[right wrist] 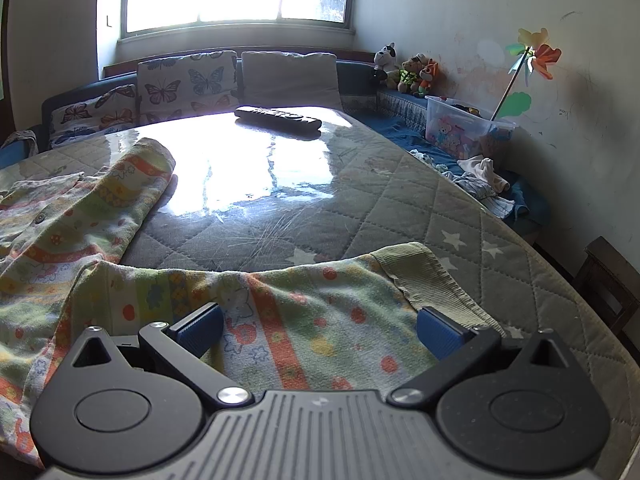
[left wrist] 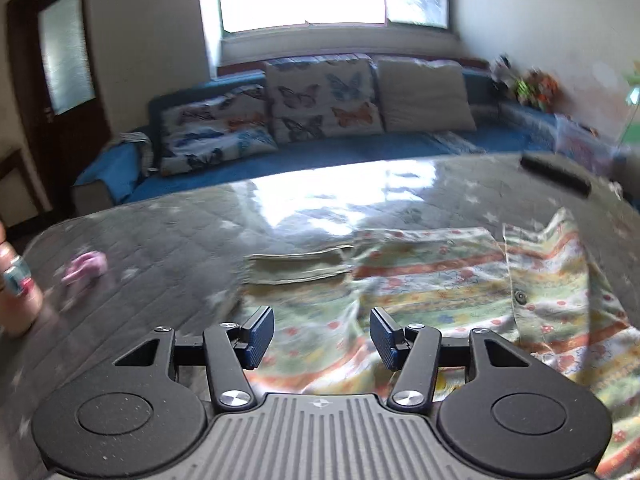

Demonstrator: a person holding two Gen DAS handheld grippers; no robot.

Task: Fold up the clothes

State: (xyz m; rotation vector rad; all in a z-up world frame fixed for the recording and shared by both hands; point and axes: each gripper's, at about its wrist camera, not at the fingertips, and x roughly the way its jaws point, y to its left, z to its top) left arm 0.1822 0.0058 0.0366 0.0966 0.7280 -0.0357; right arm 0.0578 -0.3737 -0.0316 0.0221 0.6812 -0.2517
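A child's printed garment [left wrist: 432, 280] with orange, green and yellow bands, buttons and ribbed green cuffs lies spread on the quilted grey table. In the left wrist view my left gripper [left wrist: 322, 338] hovers over its near part, jaws apart, no cloth between the blue pads; one sleeve with its cuff [left wrist: 296, 268] lies folded just ahead. In the right wrist view the garment [right wrist: 300, 320] lies under my right gripper [right wrist: 320, 332], whose jaws stand wide over the other sleeve, the cuff [right wrist: 424, 276] just ahead on the right. The pads do not press the cloth.
A black remote [right wrist: 278, 118] lies at the far side of the glossy table [right wrist: 360, 208]. A small pink item [left wrist: 86, 266] and a hand [left wrist: 18, 292] show at the left. A blue sofa with cushions [left wrist: 320, 100], a toy box [right wrist: 464, 126] and a dark chair [right wrist: 608, 276] surround the table.
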